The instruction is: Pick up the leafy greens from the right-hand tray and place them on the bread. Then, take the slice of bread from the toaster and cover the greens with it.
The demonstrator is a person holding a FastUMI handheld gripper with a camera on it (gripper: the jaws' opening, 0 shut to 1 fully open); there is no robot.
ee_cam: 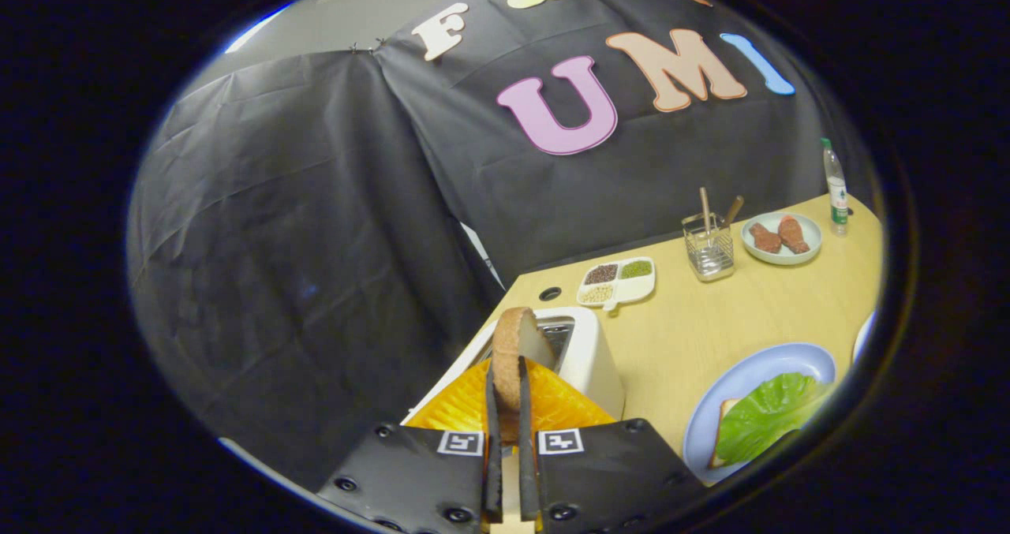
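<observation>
Careful now: your gripper has its jaws drawn narrow, pinching the bread slice on edge, above the toaster. Only a thin strip of the slice sits between the fingers, so I'd judge a quick swing could let it pivot or slip, and its soft crumb may crush under harder pressure. The slice is rounded, with a brown crust. Off to the right, the leafy greens already lie, crinkled and glossy, on the other bread on the smooth pale blue plate; a low approach might drag them off.
</observation>
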